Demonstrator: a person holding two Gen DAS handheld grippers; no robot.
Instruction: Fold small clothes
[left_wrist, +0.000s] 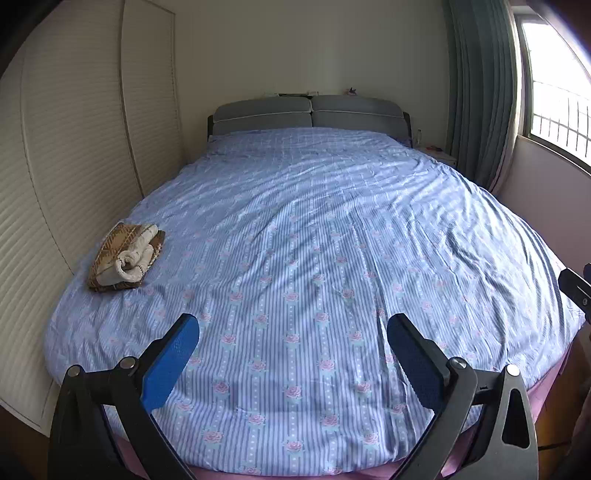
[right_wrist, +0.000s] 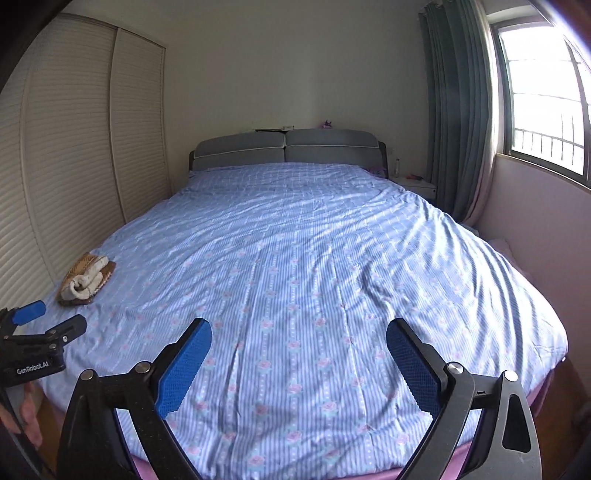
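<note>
Blue bedspread (left_wrist: 314, 240) bears folded clothes (left_wrist: 125, 258) far left of both empty tongs (left_wrist: 291, 350).

The bed cover (left_wrist: 314, 258) is soft, wrinkly cloth. The folded clothes (left_wrist: 125, 256) at the left look woolly. Each pad (right_wrist: 184, 369) is bumpy blue plastic. The doors (right_wrist: 74, 147) at upper left are ribbed and matt.

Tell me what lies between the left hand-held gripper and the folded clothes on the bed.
Nothing visible. Only bare striped bedspread lies between the open, empty left hand-held gripper and the folded clothes, which sit near the bed's left edge.
</note>
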